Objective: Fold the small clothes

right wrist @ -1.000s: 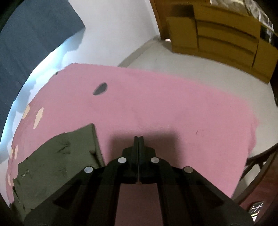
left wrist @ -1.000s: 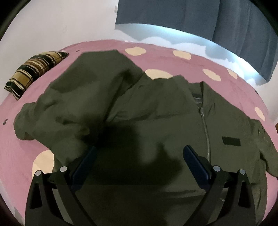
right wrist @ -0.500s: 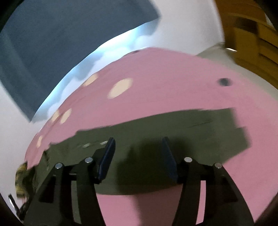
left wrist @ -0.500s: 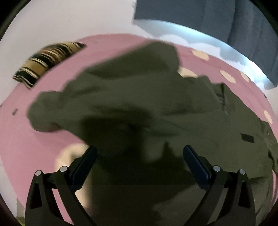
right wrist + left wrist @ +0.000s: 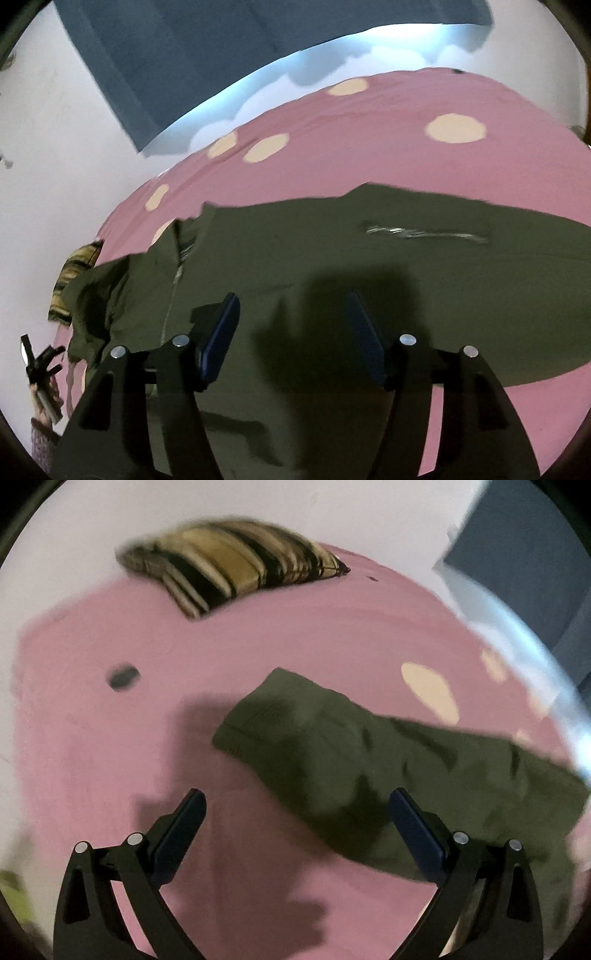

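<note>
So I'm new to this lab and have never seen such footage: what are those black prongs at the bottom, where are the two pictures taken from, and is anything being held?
There is no robot here: a person holds a two-finger tool in each hand, and a fisheye camera on each tool looks forward along its fingers. The black prongs are those fingers.

The left wrist view shows the left gripper, jaws wide apart and holding nothing, above a pink bedsheet. Ahead lies an olive green sleeve, and further back a striped pillow.

The right wrist view shows the right gripper above the body of the same olive jacket, spread flat with its zipper visible. Its jaws are opening, with nothing between them. The sheet has cream dots, and a dark curtain hangs behind.
</note>
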`<state>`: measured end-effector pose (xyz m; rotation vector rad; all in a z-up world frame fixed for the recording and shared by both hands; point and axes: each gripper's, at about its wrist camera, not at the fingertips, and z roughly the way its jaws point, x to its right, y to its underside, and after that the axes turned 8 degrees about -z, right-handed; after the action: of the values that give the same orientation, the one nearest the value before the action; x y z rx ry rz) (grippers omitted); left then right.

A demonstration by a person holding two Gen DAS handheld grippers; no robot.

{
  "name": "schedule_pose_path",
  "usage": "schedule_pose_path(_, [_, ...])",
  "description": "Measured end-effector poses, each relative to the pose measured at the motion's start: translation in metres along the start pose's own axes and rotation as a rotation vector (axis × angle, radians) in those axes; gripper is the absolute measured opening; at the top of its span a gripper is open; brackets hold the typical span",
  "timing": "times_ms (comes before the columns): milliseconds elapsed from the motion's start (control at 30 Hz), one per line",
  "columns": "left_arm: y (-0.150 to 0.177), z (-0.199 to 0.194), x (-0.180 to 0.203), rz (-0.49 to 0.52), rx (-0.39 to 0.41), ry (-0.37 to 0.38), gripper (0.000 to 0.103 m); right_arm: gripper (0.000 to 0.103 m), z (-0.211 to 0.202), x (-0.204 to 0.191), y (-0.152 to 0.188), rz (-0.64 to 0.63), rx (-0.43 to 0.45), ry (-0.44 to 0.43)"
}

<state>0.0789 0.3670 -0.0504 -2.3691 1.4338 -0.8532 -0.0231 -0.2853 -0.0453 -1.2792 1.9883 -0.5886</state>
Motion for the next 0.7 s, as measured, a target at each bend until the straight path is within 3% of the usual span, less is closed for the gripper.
schedule_pose_path(67, [-0.007,0.011,-0.026,-0.131,-0.046,0.142,0.099,0.062,0.011,-0.012,0.000,-0.006,-0.016,-0.020])
schedule_pose_path(133, [-0.010,0.019,-0.035,-0.178,-0.057,0.164,0.098,0.062,0.019,-0.019,0.002,-0.012,-0.026,-0.031])
schedule_pose_path(200, [-0.012,0.022,-0.030,-0.149,-0.045,0.166,0.098,0.062,0.028,-0.026,0.005,-0.015,-0.046,-0.041])
schedule_pose_path(367, [-0.031,0.046,-0.017,-0.131,-0.104,0.176,0.098,0.062,0.046,-0.037,0.013,-0.011,-0.078,-0.054])
schedule_pose_path(467, [-0.040,0.054,-0.017,-0.187,-0.130,0.150,0.098,0.062,0.051,-0.040,0.017,-0.011,-0.086,-0.063])
schedule_pose_path(567, [-0.041,0.055,-0.010,-0.174,-0.143,0.093,0.097,0.062,0.054,-0.042,0.020,-0.013,-0.092,-0.067])
schedule_pose_path(600, [-0.040,0.055,-0.005,-0.156,-0.132,0.042,0.089,0.062,0.055,-0.042,0.020,-0.014,-0.094,-0.068])
schedule_pose_path(633, [-0.039,0.054,-0.002,-0.146,-0.120,-0.014,0.068,0.062,0.055,-0.042,0.021,-0.014,-0.095,-0.068])
schedule_pose_path(667, [-0.040,0.056,0.002,-0.129,-0.113,-0.066,0.064,0.062,0.056,-0.041,0.021,-0.011,-0.094,-0.067])
schedule_pose_path(700, [-0.039,0.055,0.007,-0.098,-0.113,-0.076,0.052,0.062,0.056,-0.041,0.022,-0.008,-0.093,-0.067])
